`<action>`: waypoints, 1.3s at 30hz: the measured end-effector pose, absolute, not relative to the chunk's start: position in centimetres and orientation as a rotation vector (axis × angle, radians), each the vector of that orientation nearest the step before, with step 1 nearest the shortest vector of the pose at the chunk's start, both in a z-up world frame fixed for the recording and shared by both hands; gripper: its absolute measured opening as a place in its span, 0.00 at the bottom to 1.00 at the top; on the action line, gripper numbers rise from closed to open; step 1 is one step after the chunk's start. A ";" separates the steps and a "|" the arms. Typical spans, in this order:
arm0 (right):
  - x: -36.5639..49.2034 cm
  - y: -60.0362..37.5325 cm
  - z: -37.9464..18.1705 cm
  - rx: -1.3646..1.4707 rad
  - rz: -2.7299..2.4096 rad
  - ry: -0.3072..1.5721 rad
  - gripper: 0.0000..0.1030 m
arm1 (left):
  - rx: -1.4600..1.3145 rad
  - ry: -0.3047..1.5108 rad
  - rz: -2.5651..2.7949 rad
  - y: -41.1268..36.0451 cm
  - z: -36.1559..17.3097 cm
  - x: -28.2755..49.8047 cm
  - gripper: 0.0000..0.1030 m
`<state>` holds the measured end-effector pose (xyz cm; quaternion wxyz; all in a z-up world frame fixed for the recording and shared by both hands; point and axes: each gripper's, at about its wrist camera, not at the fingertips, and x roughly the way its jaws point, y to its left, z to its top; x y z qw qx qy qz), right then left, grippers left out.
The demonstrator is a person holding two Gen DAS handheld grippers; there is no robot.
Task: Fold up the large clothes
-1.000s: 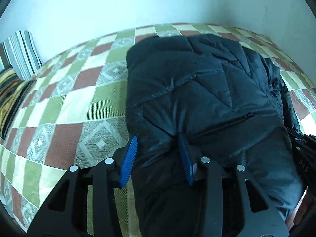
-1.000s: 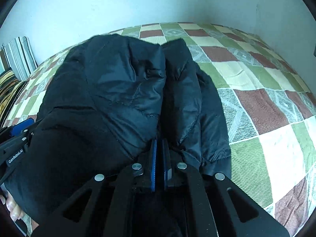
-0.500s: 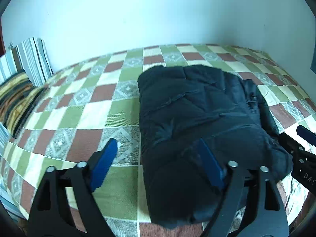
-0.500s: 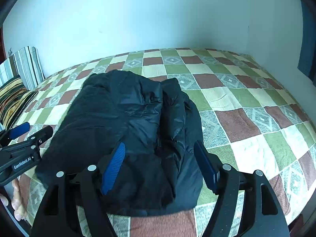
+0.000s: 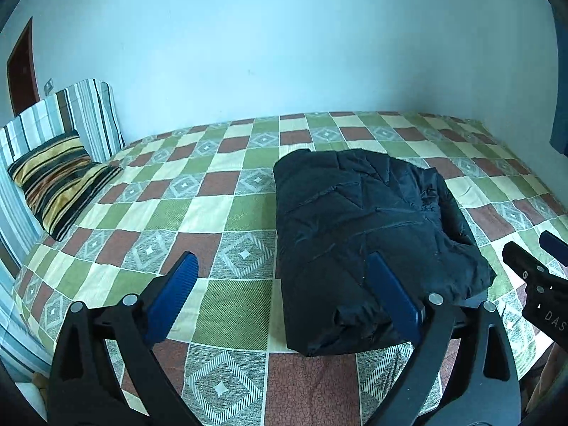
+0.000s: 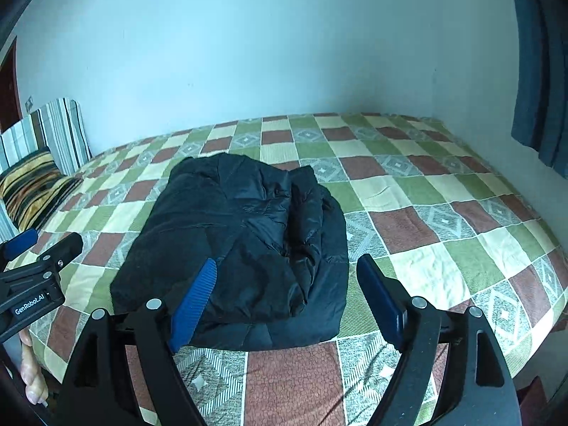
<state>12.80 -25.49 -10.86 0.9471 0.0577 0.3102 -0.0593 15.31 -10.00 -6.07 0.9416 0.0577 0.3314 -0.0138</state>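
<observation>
We log one black jacket [image 5: 365, 234], folded, near the bed's [image 5: 220, 213] front edge, bare checked cover left and right. Our left gripper [image 5: 280, 294] and right gripper [image 6: 284, 294] hang above it, both spread wide, holding nothing.

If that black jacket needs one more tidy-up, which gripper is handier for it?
Probably the right. The right gripper is open, centred over the near edge of the folded black jacket. The left gripper, also open, sits off its left side, mostly over the checked bedspread.
</observation>
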 end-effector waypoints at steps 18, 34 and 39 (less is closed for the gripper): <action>11.2 -25.0 -9.2 0.099 -0.132 0.583 0.78 | 0.093 0.673 -0.086 -11.2 -4.4 13.3 0.94; 11.2 -24.9 -9.2 0.093 -0.135 0.582 0.78 | 0.080 0.679 -0.079 -10.9 -4.5 13.5 0.94; 11.2 -24.9 -9.3 0.093 -0.134 0.582 0.78 | 0.080 0.684 -0.084 -10.9 -4.7 13.6 0.94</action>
